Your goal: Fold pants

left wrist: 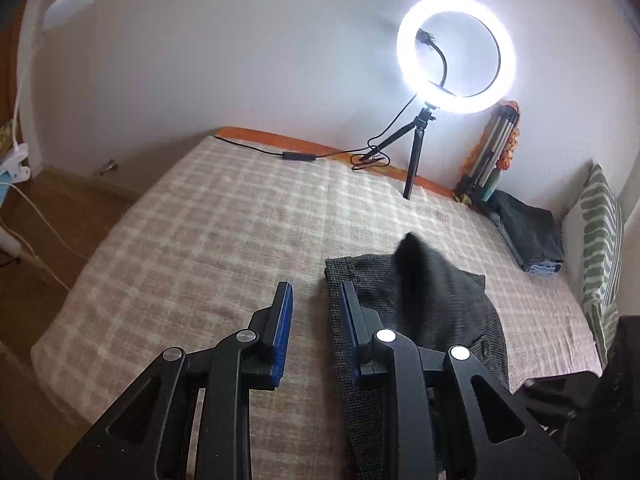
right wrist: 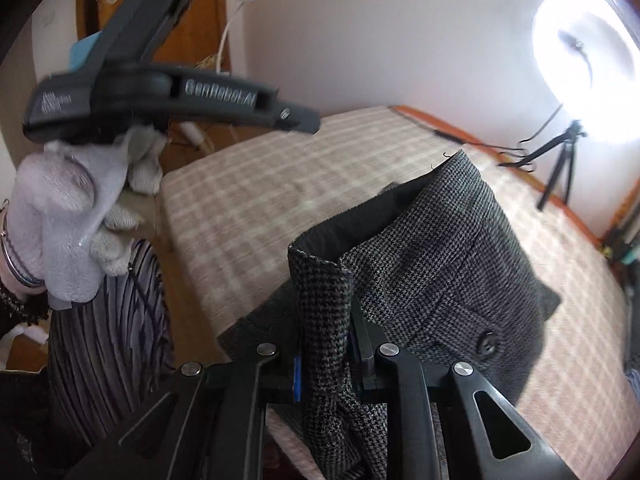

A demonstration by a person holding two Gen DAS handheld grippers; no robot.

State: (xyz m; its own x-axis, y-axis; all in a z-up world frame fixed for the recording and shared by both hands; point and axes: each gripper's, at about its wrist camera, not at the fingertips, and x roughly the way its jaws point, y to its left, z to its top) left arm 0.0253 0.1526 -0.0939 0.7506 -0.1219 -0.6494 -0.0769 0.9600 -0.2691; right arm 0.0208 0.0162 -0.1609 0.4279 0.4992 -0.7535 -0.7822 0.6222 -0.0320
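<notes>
Dark grey houndstooth pants point(left wrist: 424, 320) lie bunched on the checked bed cover point(left wrist: 224, 232), with a flap of black lining lifted in the air. My right gripper point(right wrist: 326, 360) is shut on a fold of the pants point(right wrist: 440, 264) near the waist, where a black button point(right wrist: 488, 346) shows. The held cloth stands up between its fingers. My left gripper point(left wrist: 316, 312) hovers just left of the pants' edge, its blue pads drawn close with nothing between them. In the right wrist view, a gloved hand point(right wrist: 68, 216) holds that left gripper point(right wrist: 312, 124) above the bed's left side.
A lit ring light point(left wrist: 456, 54) on a small tripod point(left wrist: 412, 160) stands at the bed's far edge, its cable trailing left. Folded clothes point(left wrist: 528, 236) and a striped pillow point(left wrist: 600, 240) lie at the right. The bed drops to a wooden floor point(left wrist: 60, 216) on the left.
</notes>
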